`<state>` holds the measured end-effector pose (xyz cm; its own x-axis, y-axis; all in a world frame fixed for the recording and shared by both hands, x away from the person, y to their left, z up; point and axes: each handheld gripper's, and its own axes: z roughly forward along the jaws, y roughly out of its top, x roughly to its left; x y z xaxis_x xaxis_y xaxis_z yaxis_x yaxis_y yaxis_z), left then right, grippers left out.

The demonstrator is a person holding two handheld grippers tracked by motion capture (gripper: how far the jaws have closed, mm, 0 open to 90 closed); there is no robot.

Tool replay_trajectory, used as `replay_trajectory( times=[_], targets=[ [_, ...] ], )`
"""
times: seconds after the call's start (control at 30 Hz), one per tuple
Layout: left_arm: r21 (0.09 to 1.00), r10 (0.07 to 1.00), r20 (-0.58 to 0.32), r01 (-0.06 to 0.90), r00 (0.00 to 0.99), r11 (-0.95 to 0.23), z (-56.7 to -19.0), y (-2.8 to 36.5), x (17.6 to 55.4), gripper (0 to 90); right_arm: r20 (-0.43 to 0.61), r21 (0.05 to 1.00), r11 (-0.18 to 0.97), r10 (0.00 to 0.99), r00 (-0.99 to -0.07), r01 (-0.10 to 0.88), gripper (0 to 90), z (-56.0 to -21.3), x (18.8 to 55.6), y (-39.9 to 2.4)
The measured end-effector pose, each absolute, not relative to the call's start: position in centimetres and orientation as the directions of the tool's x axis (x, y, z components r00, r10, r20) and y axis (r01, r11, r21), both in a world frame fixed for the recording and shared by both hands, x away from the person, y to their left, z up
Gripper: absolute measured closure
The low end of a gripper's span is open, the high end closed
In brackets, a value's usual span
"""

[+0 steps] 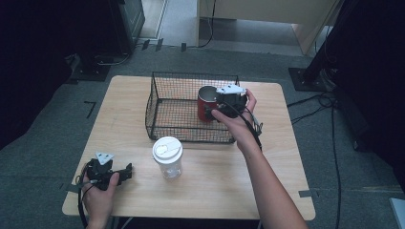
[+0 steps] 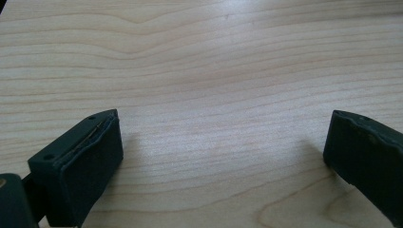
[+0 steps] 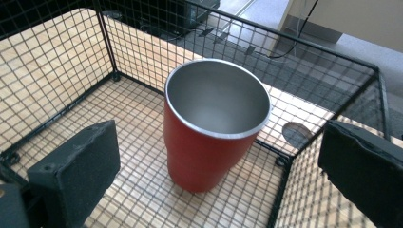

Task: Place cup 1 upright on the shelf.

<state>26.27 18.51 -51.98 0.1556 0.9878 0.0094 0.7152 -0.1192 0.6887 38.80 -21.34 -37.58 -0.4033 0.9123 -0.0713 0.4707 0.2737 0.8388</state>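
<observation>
A red tumbler [image 1: 206, 103] [image 3: 204, 147] with a bare steel inside stands upright on the floor of a black wire basket [image 1: 154, 110] [image 3: 57, 71], near its right wall. My right gripper [image 1: 215, 108] [image 3: 221, 137] hovers over the basket's right edge and points at the tumbler. It is open, with its jaws wide apart to either side of the tumbler and not touching it. A clear cup with a white lid [image 1: 167, 157] stands on the table in front of the basket. My left gripper [image 1: 125, 172] [image 2: 223, 137] rests open on the bare wood at the front left.
The wooden table [image 1: 215, 191] has free room on its left, right and front parts. Around it on the grey floor are cables and dark stands. The basket is otherwise empty.
</observation>
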Motion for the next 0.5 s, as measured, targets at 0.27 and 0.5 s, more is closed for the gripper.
replay_trajectory(
  times=[0.27,0.5],
  targets=[
    [0.689,0.988,0.009,0.715,0.156,-0.119,-52.0,18.5,26.3,0.0,-0.057,0.856,0.252,0.914,-0.401,0.452,0.0,-38.1,36.5,-23.3],
    [0.689,0.988,0.010,0.715,0.156,-0.120,-52.0,18.5,26.3,0.0,-0.065,0.867,0.237,0.925,-0.374,0.437,0.0,-38.9,34.5,-25.0]
  ],
)
